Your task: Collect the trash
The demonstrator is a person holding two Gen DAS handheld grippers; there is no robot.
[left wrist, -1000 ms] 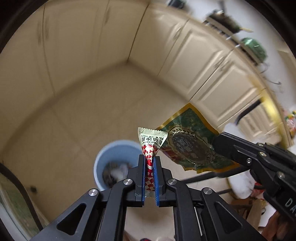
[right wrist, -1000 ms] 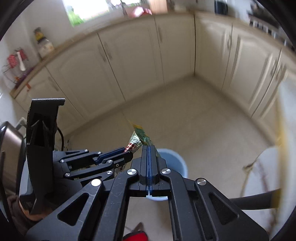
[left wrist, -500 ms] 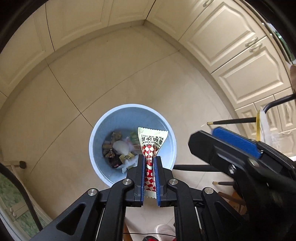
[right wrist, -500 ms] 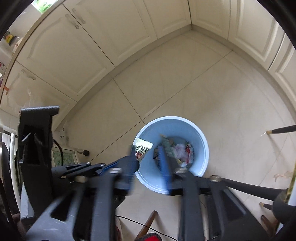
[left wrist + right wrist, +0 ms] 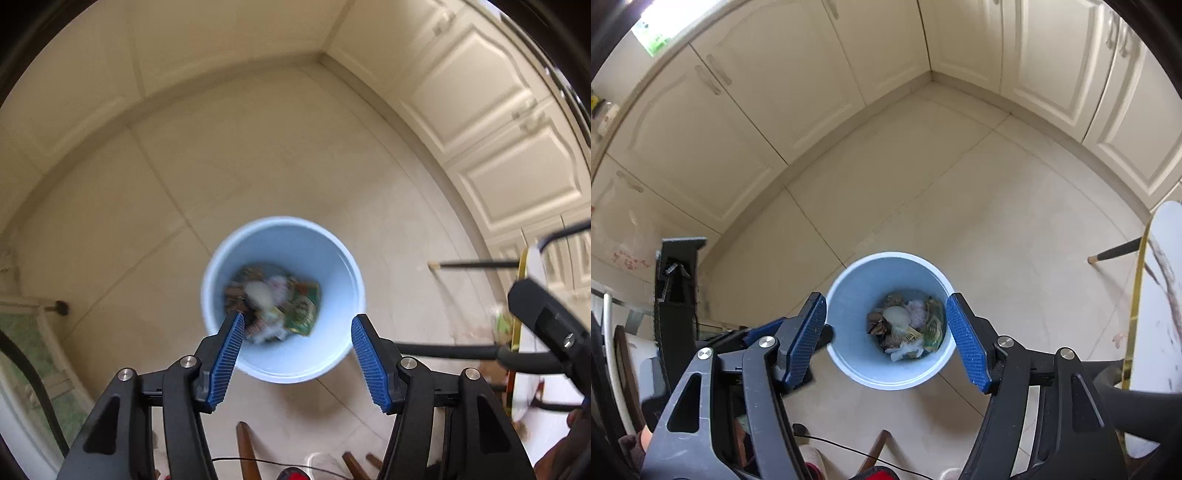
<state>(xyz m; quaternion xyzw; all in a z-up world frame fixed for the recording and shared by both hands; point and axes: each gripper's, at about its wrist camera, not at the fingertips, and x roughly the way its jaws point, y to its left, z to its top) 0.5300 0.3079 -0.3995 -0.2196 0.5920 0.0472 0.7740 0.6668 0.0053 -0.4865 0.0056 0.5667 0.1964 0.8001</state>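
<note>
Hovering over bin (image 5: 343, 266) | left gripper (image 5: 297, 363) and right gripper (image 5: 886, 341): jaws spread, empty | trash (image 5: 908, 325) lies at bin bottom, straight ahead below both | neither nearer | next piece not in view

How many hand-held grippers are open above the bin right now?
2. The left hand-held gripper has its jaws spread over the blue bin; the right hand-held gripper is likewise spread over it. Neither holds anything.
</note>
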